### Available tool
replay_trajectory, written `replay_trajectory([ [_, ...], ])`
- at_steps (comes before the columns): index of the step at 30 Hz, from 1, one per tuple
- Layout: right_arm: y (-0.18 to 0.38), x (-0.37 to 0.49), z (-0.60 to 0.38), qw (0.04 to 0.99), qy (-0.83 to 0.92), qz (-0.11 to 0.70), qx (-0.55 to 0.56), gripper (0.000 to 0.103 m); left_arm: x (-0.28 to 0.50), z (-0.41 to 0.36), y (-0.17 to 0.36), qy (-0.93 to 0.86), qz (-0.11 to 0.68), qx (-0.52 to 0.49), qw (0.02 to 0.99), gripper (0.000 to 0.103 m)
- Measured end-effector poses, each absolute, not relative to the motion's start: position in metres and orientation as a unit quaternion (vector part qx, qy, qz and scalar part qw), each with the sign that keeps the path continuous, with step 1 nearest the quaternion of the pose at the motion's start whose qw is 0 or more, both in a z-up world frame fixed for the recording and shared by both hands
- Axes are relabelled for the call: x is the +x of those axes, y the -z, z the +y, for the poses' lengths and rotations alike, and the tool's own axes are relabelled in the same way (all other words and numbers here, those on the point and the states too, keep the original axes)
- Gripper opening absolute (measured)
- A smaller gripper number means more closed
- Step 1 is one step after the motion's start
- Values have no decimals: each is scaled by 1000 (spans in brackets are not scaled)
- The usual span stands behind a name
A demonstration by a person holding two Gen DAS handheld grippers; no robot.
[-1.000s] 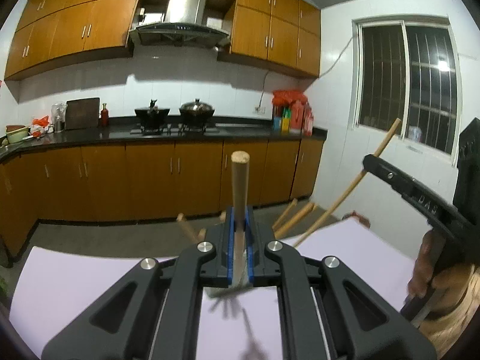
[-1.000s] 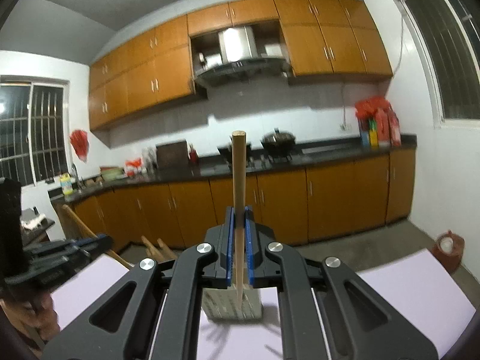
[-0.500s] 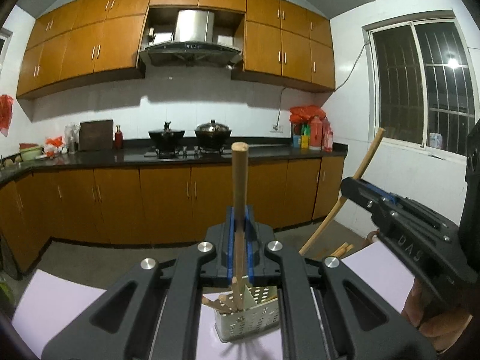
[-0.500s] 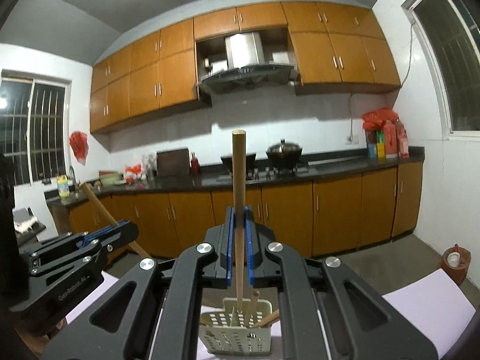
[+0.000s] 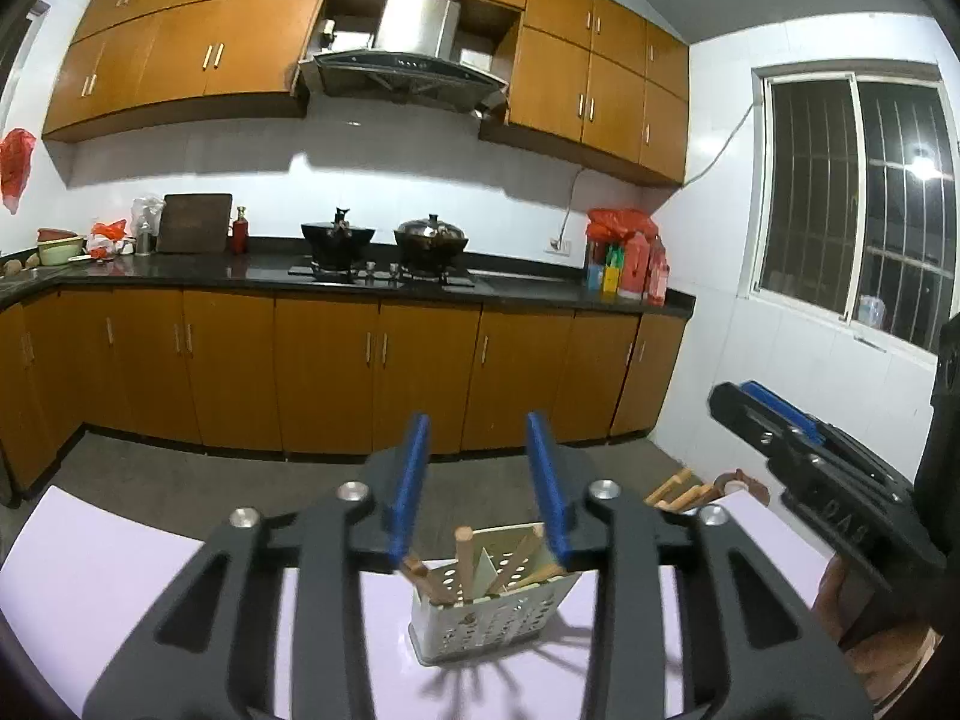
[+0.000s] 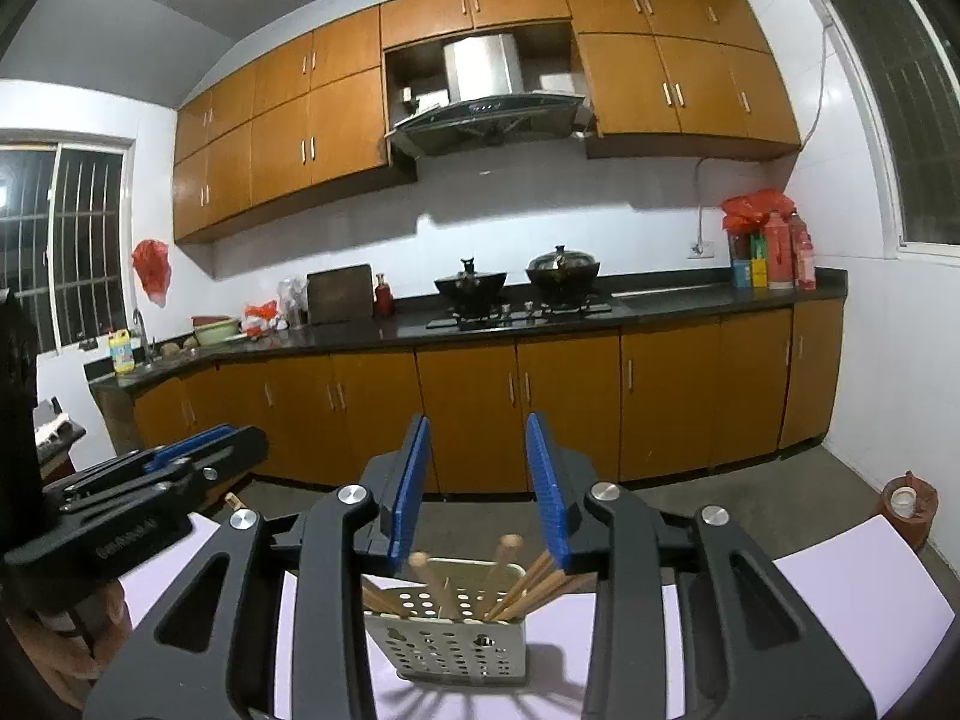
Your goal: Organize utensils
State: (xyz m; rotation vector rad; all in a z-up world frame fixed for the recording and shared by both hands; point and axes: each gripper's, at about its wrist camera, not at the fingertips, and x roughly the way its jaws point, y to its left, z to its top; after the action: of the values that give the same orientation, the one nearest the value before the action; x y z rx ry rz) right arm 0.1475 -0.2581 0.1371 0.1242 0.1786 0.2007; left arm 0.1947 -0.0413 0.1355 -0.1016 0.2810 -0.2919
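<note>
My left gripper [image 5: 479,480] has just been spreading its jaws, and nothing sits between the blue pads now. Below them the perforated utensil holder [image 5: 489,618] stands upright on the pale table [image 5: 108,570], near its middle. Only this left view shows a few more wooden sticks [image 5: 678,489] lying at the table's far right edge, and my right hand [image 5: 864,618] under its own tool.

My right gripper [image 6: 479,480] has likewise just been parting its jaws and grips nothing. From here I look at the holder's other broad face; the wooden utensils [image 6: 501,564] in it stand handle-up, their long axes running from the bottom of the holder upward and fanning out left and right over its rim. This right view alone shows my left hand [image 6: 66,636] at the table's left edge and a stick end [image 6: 233,501] behind my left tool.
</note>
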Motion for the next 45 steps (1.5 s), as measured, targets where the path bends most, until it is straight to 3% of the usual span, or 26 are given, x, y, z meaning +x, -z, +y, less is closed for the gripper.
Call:
replay_trajectory([
  [4,-139,117,-268,992,-81,77,62,64,168,-29,-138,133,131,-45,981,59],
  [8,-127,88,-268,994,-61,79,45,93,135,-17,-125,108,133,-33,985,85],
  [11,-112,69,-263,996,-41,81,27,101,112,-12,-109,86,138,-17,987,98],
  [27,-35,18,-247,985,-24,173,19,101,43,-13,-12,57,205,11,977,99],
  [45,4,6,-255,977,-10,213,24,101,37,-10,17,46,228,13,972,99],
])
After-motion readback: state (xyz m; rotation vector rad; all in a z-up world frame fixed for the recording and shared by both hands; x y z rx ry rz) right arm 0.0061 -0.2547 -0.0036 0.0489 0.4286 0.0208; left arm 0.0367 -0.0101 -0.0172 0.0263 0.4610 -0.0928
